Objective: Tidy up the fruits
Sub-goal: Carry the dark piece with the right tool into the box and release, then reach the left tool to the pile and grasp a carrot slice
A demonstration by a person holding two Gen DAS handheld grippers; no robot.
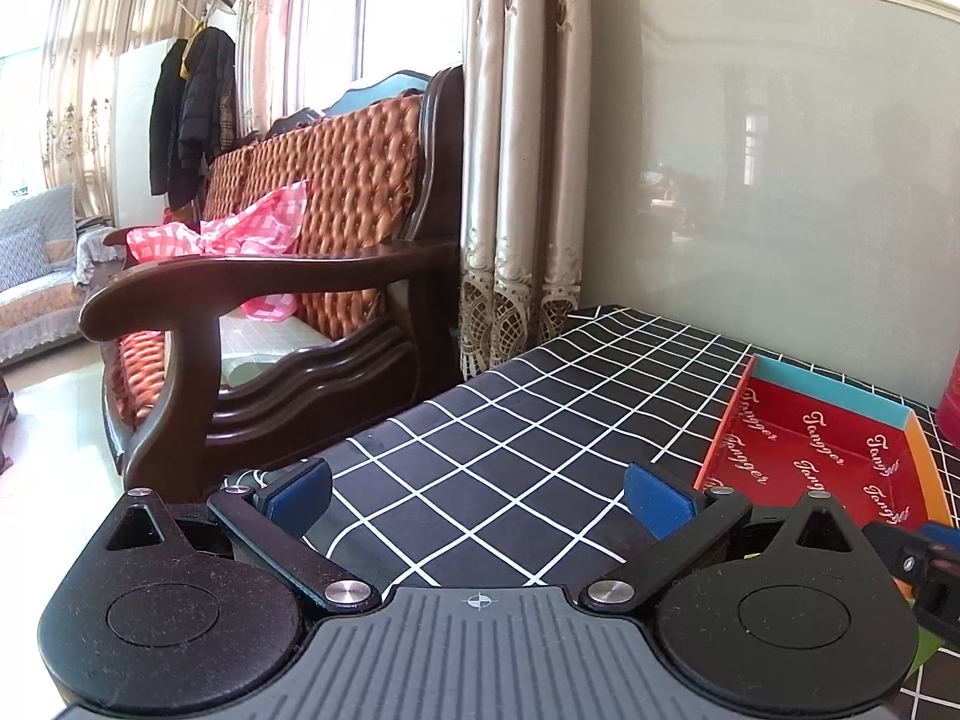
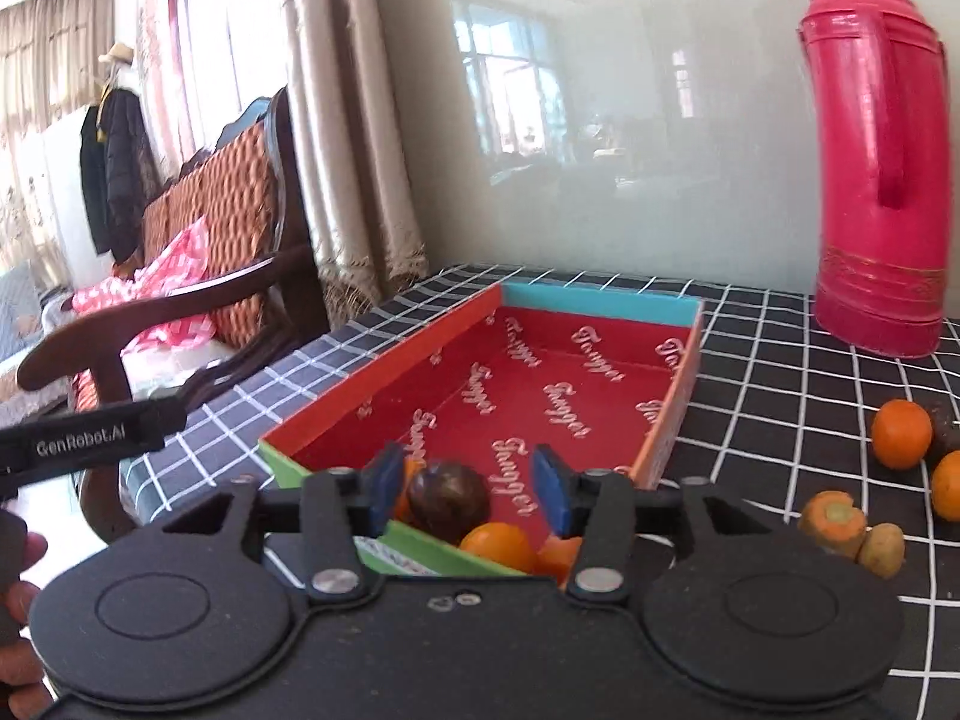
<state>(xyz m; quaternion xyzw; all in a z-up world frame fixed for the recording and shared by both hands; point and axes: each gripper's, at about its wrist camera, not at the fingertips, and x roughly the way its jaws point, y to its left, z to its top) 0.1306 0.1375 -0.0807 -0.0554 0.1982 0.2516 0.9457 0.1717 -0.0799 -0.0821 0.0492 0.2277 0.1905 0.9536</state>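
Below, dark fruit between right gripper pads

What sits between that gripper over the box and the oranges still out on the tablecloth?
Only the box's orange side wall. The right gripper hangs open over the box's near end, and the nearest orange lies beyond that wall on open cloth.
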